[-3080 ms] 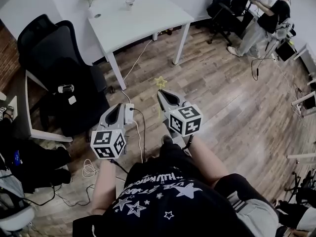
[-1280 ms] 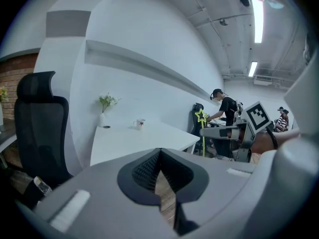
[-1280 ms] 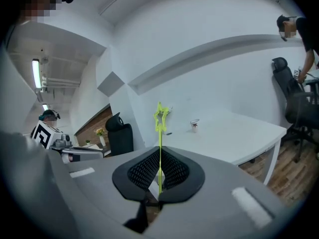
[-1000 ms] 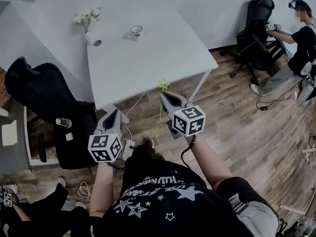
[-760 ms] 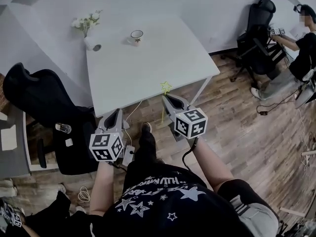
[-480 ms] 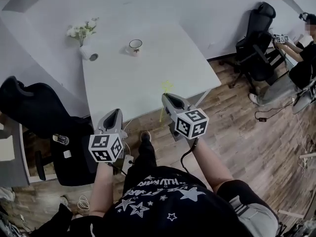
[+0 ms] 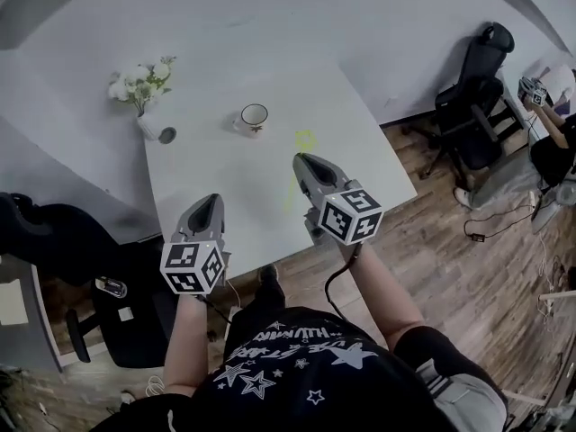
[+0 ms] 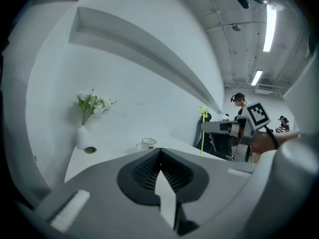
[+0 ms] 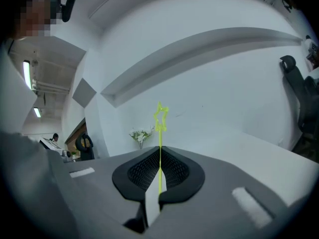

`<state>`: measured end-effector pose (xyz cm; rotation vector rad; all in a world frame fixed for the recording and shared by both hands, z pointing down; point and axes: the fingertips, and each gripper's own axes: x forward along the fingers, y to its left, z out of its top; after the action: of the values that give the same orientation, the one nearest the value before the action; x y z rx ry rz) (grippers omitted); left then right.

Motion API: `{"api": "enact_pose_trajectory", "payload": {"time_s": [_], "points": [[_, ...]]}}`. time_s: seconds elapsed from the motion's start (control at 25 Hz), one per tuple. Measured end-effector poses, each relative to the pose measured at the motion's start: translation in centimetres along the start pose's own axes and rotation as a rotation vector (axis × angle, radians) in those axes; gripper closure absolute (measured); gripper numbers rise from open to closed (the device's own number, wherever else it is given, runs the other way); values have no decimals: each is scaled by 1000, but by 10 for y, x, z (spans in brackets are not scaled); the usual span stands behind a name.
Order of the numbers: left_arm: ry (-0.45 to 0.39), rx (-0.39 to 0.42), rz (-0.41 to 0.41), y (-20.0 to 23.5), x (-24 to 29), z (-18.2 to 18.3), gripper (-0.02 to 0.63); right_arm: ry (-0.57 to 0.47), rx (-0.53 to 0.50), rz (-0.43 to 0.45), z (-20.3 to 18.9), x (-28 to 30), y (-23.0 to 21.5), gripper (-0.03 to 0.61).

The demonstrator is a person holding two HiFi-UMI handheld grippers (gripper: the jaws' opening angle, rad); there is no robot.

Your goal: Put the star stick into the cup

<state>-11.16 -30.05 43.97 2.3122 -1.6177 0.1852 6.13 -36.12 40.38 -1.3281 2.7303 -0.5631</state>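
Fingers [image 7: 313, 174] of right gripper [image 7: 300, 158] clamp star stick [image 7: 304, 139], star end up. Head view: both grippers now over table [image 7: 360, 165], not floor [image 7: 468, 241] as a sec ago; cup [image 7: 254, 117] upper centre, near, path clear. Vase [image 7: 144, 126] upper left, well off. Left gripper view: left gripper [image 8: 160, 154] closed tight, empty. Right gripper view: stick upright betw. pads.

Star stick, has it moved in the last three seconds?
Yes. Clamped in the right gripper, the star stick was over the floor short of the table; now it stands over the table, nearer the cup.
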Motion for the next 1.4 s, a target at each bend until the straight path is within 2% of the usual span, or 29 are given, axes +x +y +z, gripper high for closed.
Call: {"api": "enact_pose_trajectory", "payload": {"time_s": [0.32, 0.76, 1.2, 1.4], "points": [[2, 0, 4, 49, 57, 35, 611, -112, 16, 7, 62, 88, -26, 557], [14, 7, -28, 84, 114, 54, 611, -154, 42, -28, 91, 166, -59, 557], [69, -38, -52, 107, 147, 33, 611, -107, 70, -103, 59, 223, -99, 557], [93, -59, -58, 112, 159, 20, 611, -18, 43, -100, 31, 241, -104, 557]]}}
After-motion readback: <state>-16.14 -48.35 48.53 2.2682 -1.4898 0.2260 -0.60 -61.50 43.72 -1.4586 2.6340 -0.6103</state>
